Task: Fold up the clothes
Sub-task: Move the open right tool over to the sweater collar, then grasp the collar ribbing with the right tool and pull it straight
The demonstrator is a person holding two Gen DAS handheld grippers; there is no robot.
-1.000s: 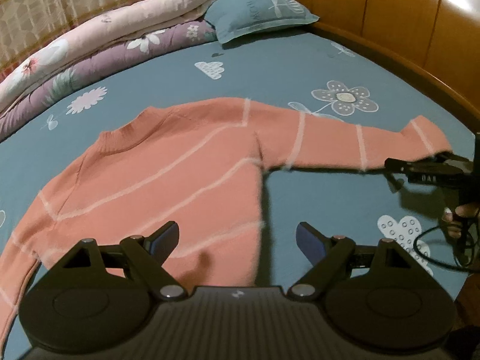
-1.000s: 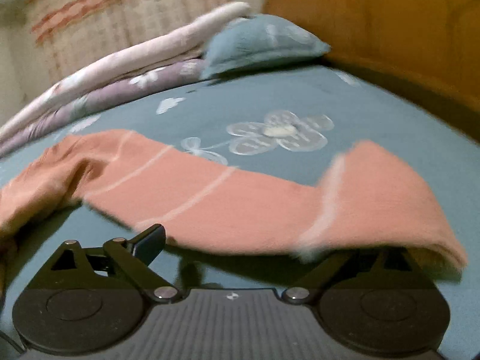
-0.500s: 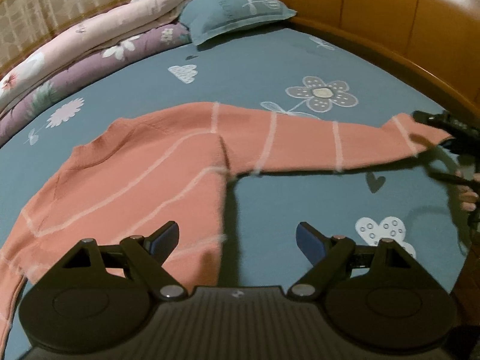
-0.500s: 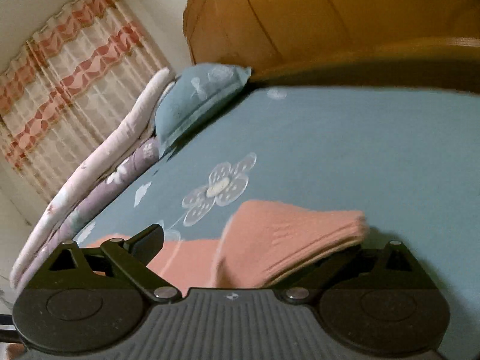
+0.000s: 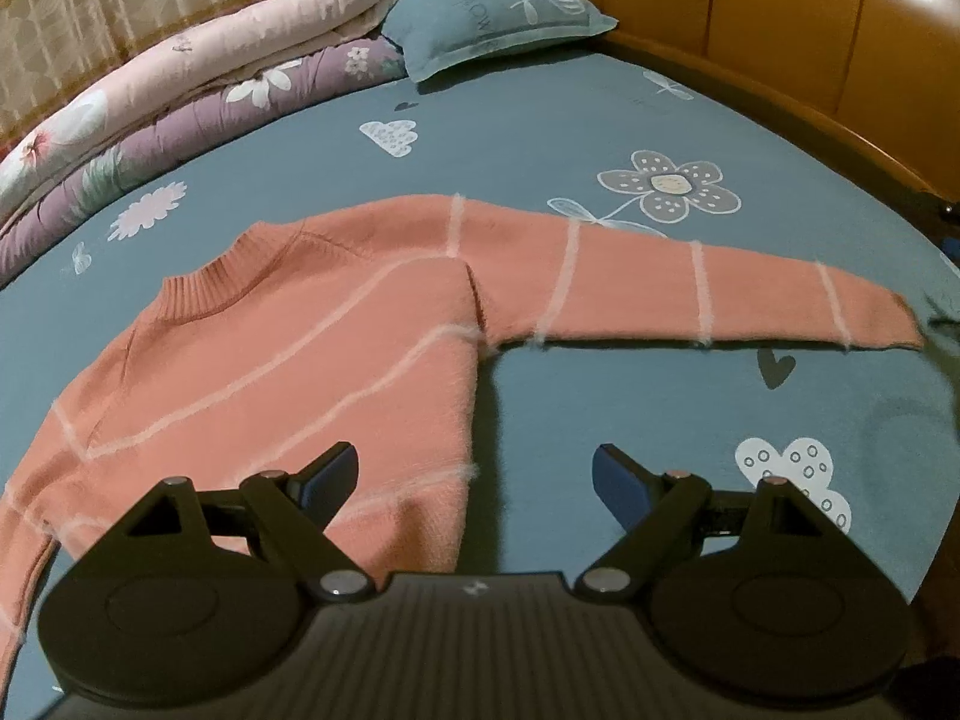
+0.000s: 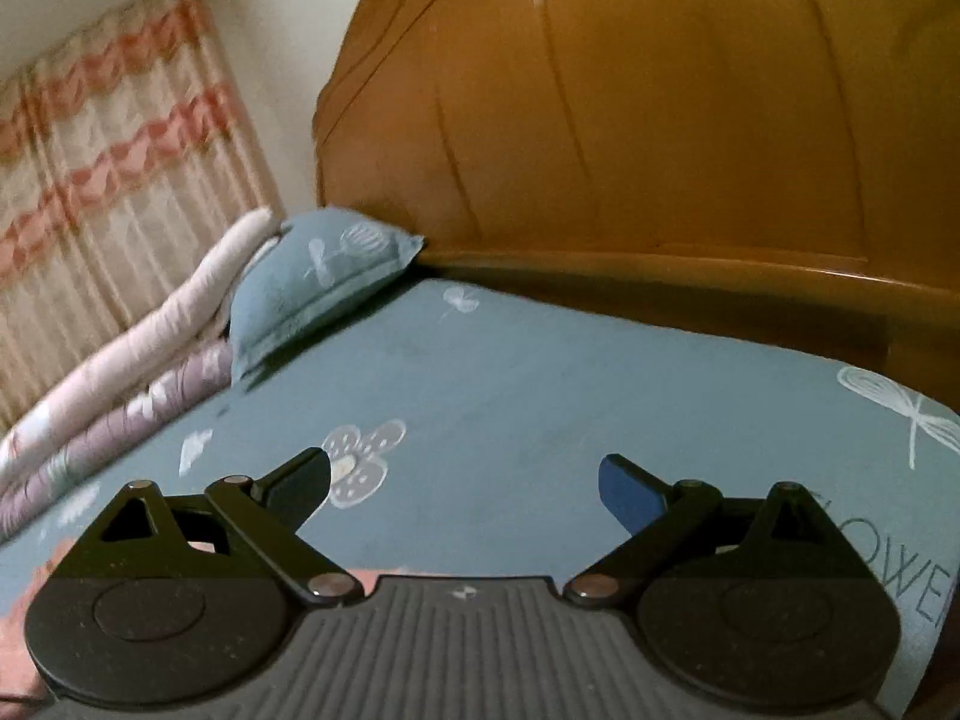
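A salmon-pink sweater [image 5: 288, 372] with thin white stripes lies flat on the blue bedsheet [image 5: 540, 132], its collar toward the far left. One sleeve [image 5: 690, 294] stretches straight out to the right, cuff near the bed's right edge. My left gripper [image 5: 474, 474] hovers open over the sweater's lower right hem, nothing between its fingers. In the right wrist view my right gripper [image 6: 465, 483] is open and empty, raised over bare sheet and facing the headboard. Only a sliver of pink sweater [image 6: 372, 576] shows below its left finger.
A wooden headboard [image 6: 660, 120] runs along the right and far side. A blue pillow [image 5: 498, 6] and folded floral quilts [image 5: 180, 96] lie along the far left. Curtains [image 6: 108, 150] hang behind them. The sheet carries flower and cloud prints [image 5: 672, 186].
The right gripper let go of the sleeve cuff and lifted away, out of the left wrist view, tilting up toward the headboard. The sleeve now lies flat and stretched out. The left gripper stayed put.
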